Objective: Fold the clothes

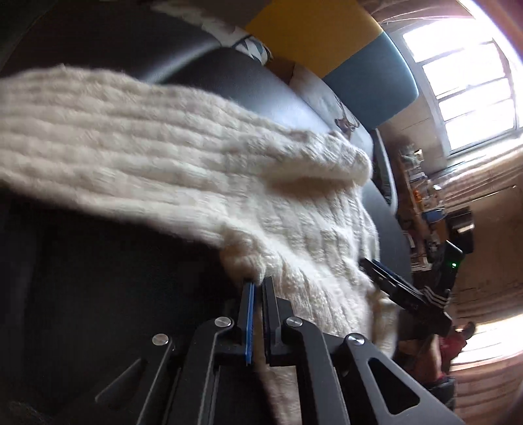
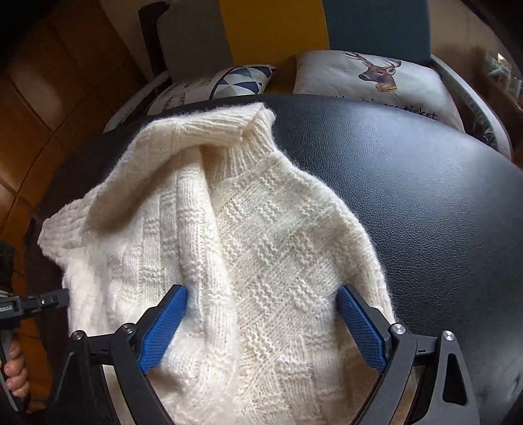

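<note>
Black leather surface before me; two cushions behind it; yellow and teal panels; bright barred window.

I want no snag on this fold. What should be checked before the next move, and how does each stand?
1. Left gripper pinching the sweater edge: ok, jaws nearly closed on knit.
2. Right gripper free to grasp: ok, jaws wide open over the sweater body.
3. Sweater lying flat: not ok, a ridge runs down the middle and the collar is bunched.
4. Black surface bare beside the sweater: ok on its right.
5. Pillows off the sweater: ok, they sit behind the surface.
6. Sleeves' positions: cannot tell.
</note>
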`<state>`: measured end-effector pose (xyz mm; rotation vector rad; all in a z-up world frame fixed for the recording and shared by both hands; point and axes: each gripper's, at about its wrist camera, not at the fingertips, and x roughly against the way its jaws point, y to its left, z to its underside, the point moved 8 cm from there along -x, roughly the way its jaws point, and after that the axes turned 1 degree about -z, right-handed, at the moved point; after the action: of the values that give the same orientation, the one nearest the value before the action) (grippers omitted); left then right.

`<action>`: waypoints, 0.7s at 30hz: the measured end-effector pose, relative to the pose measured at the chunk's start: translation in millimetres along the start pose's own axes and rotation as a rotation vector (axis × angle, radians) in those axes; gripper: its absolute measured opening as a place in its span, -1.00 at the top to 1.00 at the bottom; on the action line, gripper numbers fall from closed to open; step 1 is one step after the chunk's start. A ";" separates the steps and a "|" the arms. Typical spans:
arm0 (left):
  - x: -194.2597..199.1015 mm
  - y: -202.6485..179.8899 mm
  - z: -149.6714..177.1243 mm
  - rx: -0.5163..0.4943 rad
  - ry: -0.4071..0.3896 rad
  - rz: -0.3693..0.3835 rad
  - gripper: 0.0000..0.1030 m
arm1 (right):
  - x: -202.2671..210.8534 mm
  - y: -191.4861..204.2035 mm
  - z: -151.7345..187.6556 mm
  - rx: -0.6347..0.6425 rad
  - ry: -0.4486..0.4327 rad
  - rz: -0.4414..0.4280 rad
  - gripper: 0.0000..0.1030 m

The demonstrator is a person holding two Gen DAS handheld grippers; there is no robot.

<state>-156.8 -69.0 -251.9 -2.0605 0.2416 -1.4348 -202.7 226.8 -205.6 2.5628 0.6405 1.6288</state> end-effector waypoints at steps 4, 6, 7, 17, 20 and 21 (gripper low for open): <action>21.0 41.5 -25.1 0.016 -0.042 -0.116 1.00 | 2.7 -12.4 1.1 -0.015 -0.001 0.002 -0.82; 32.3 63.7 -38.7 0.028 -0.064 -0.177 1.00 | 4.1 -18.6 1.7 -0.023 -0.002 0.003 -0.82; 38.1 74.7 -45.4 0.034 -0.076 -0.207 1.00 | 4.7 -21.7 2.0 -0.027 -0.002 0.003 -0.83; 6.3 -4.9 0.8 -0.026 0.084 0.130 0.72 | 31.5 -24.8 3.8 -0.164 -0.035 -0.107 -0.86; -8.1 -20.9 14.3 -0.035 0.100 0.168 0.67 | 43.7 -20.3 13.6 -0.149 -0.046 -0.109 -0.87; -10.8 -23.9 15.9 -0.026 0.098 0.188 0.63 | 45.3 -20.3 17.2 -0.149 -0.045 -0.109 -0.86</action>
<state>-151.3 -38.9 -250.4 -1.9334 0.4829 -1.4241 -177.7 264.8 -179.5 2.4076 0.6187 1.5199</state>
